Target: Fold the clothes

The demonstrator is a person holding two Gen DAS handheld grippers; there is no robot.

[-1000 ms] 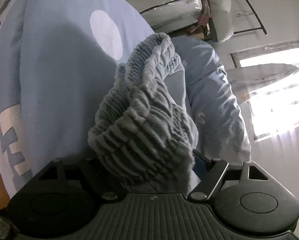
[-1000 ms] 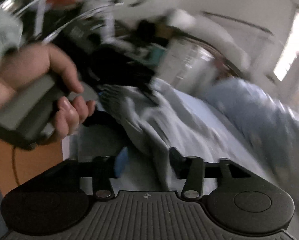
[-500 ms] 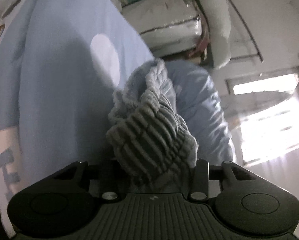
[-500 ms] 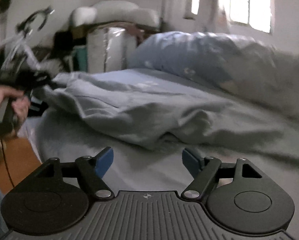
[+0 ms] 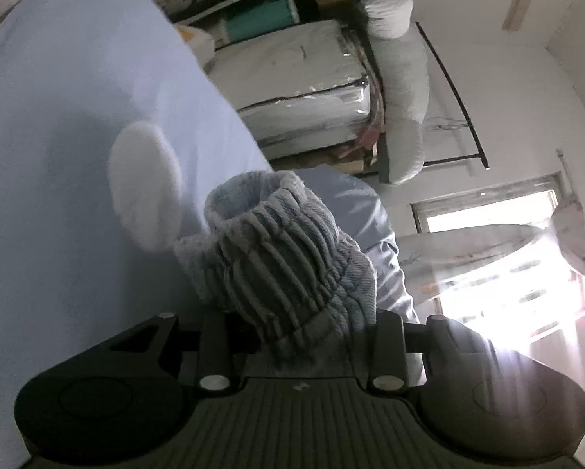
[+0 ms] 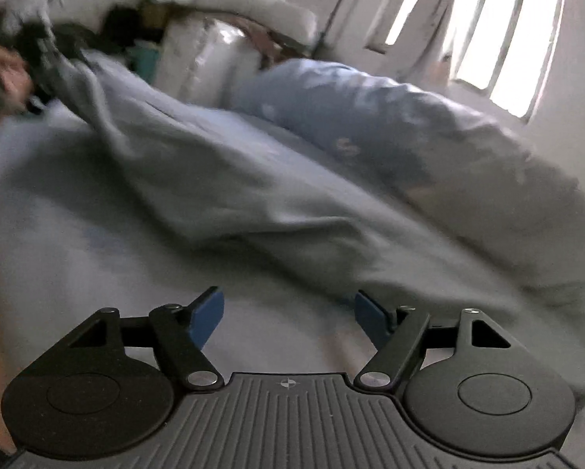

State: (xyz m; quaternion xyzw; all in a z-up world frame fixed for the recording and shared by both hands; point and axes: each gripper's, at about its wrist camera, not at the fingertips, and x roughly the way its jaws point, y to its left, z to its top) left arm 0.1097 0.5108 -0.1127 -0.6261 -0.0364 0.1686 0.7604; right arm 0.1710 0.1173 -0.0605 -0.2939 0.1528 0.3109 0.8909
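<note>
Since half a second ago my right gripper (image 6: 288,314) has swung a little across the bed, so the window (image 6: 484,35) now sits at upper right; the left view has tilted, bringing more of the wrapped mattress (image 5: 304,90) into sight.

Left side first. My left gripper (image 5: 300,332) is clamped on the garment's (image 6: 222,179) elastic waistband (image 5: 288,262) — ribbed grey-blue cloth bunched between the fingers (image 5: 388,346) and standing up in front of the camera. Behind it lies the pale blue bedsheet (image 5: 58,195) with a white round spot (image 5: 144,187).

From the right wrist view, my left hand (image 6: 1,78) shows at far left, blurred, with the garment trailing from it across the sheet toward lower right. A blue patterned duvet (image 6: 390,133) lies heaped beyond it, touching its far edge.

Right side: my right gripper stands wide apart, blue pads (image 6: 206,314) holding nothing — the garment's near edge lies just ahead of the right-hand finger; contact cannot be judged.
</note>
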